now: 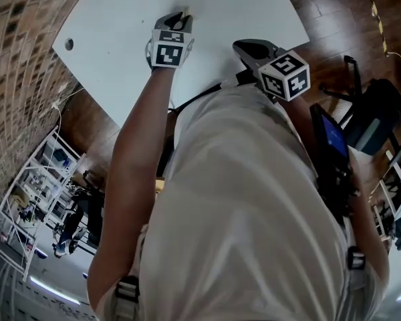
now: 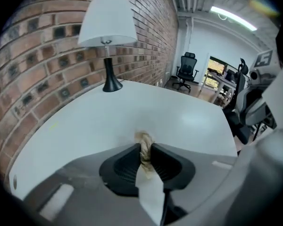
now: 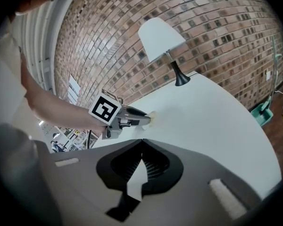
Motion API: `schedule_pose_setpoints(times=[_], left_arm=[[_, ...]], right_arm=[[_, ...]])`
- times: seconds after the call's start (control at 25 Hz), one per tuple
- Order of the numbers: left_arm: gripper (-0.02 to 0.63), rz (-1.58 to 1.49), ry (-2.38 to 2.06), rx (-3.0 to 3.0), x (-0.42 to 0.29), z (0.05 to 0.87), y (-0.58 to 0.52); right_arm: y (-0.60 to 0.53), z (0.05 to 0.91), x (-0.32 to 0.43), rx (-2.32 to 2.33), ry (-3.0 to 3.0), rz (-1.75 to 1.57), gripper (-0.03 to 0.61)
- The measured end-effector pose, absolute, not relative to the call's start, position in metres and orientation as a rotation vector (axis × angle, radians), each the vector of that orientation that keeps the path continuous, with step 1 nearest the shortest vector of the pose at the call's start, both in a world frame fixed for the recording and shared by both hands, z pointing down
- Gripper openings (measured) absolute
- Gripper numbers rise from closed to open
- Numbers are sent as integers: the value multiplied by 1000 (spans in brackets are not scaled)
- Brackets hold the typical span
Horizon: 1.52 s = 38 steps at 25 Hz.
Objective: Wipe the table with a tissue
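Holding a crumpled tissue [image 2: 144,144] pinched between narrow-set jaws, your left gripper [image 2: 145,149] points down at the white table [image 2: 108,117]. The tissue's brownish wad pokes out just past the tips and a white tail trails back between the pads. Ahead of that gripper, to its left, a lamp [image 2: 107,32] stands by the brick wall [image 2: 42,69]. Your right gripper [image 3: 141,144] hovers over the table, jaws together at the tips with nothing in them. The left gripper and tissue lie ahead of it, slightly left.
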<state>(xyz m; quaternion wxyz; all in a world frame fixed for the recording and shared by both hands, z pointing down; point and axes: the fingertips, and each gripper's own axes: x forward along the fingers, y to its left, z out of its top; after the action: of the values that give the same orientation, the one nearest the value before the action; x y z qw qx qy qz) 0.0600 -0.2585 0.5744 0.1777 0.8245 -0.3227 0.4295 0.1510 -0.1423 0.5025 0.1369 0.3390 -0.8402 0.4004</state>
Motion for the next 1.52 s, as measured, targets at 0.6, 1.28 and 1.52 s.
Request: schedule_pose_setpoints(times=[0.6,1.28,1.52], left_arm=[[71,1295,-657,2432,185,595,-241],[72,1233,-1043,2241,14,568,-260],[75,1144,-1323,2048,-87,563,-269]], right_arm=[[-135,517,223,1149,-2348,1245,9],[-134,502,151,969,-2429,1204,8],[-131,500,137,907,-2442,1173,8]])
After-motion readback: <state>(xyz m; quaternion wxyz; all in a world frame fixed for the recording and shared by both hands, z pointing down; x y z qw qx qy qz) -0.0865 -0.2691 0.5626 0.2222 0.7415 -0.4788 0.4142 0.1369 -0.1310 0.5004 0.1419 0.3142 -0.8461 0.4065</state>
